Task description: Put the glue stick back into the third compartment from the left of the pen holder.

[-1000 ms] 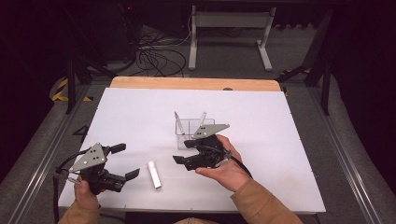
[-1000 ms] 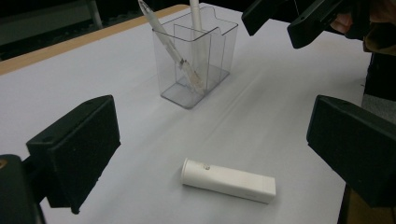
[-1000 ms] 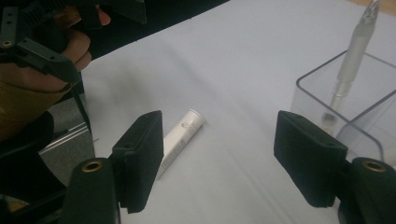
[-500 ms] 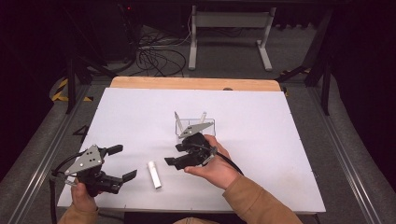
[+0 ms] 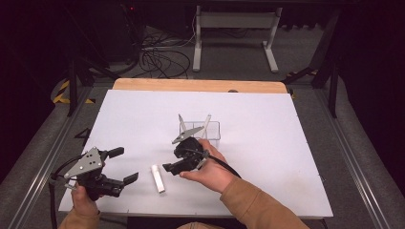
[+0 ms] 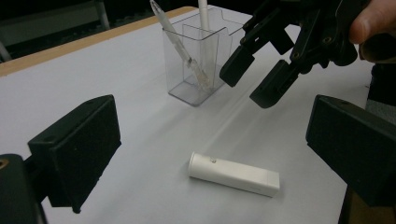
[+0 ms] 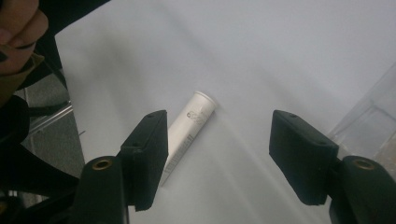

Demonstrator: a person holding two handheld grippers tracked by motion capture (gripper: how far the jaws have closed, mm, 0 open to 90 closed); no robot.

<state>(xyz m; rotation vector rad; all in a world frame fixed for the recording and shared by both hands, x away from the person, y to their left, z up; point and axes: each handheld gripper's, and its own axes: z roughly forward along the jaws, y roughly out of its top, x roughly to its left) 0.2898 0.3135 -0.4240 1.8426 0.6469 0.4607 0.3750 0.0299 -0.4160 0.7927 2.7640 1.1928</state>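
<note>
A short white tube [image 5: 157, 178] lies flat on the white table near its front edge. My right gripper [image 5: 172, 160] hovers just right of it, open, jaws pointing left and down at it. In the right gripper view the tube [image 7: 190, 133] lies beyond the open gripper [image 7: 224, 154], partly behind one jaw, and nothing is between the pads. My left gripper [image 5: 125, 165] rests open at the front left, aimed at the tube [image 6: 233, 173]. The left gripper [image 6: 212, 140] view also takes in the right gripper [image 6: 252, 81] above the tube.
A clear plastic holder [image 5: 211, 128] with two pens leaning in it stands mid-table, just behind my right hand. It appears too in the left gripper view [image 6: 187, 88] and at the edge of the right gripper view [image 7: 369, 126]. A wooden strip [image 5: 200, 86] borders the far edge.
My right gripper has moved left and down, away from the clear holder and closer to the white tube. The left gripper and the tube have stayed put.
</note>
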